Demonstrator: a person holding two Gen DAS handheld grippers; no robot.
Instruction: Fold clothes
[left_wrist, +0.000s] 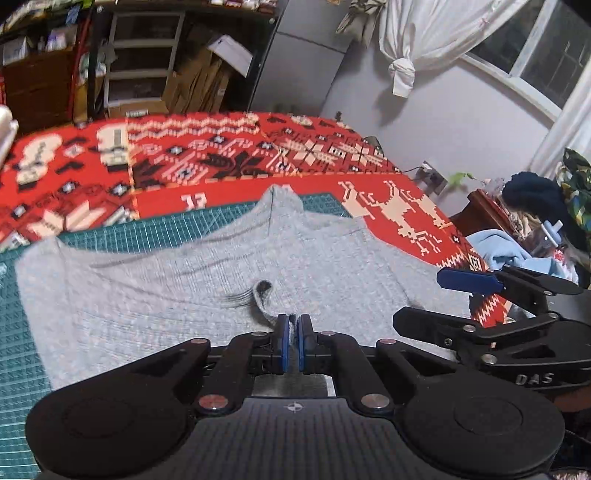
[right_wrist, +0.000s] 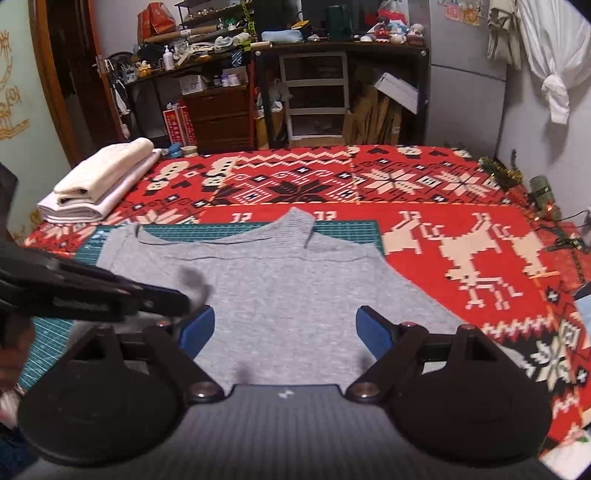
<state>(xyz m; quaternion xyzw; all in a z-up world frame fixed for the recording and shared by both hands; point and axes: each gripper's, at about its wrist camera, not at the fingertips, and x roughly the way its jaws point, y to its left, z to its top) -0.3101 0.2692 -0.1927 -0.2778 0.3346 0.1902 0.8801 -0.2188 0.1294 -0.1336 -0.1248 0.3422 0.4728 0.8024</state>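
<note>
Grey knit sweater (right_wrist: 280, 291), one, flat on green cutting mat (right_wrist: 59, 328). Left gripper (left_wrist: 294, 332) pinches a raised fold of it; right gripper (right_wrist: 284, 332) hovers above with jaws spread wide. Two folded pale garments (right_wrist: 99, 181) beyond mat's far-left corner. Red patterned blanket (right_wrist: 461, 258) beneath; cluttered shelves (right_wrist: 295, 74) behind.

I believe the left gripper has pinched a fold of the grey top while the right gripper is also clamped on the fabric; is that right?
Only partly. The left gripper has indeed pinched a fold of the grey top, as the left wrist view shows. The right gripper, however, is not clamped on anything: in the right wrist view its jaws stand wide apart above the fabric, which lies flat between them.
</note>
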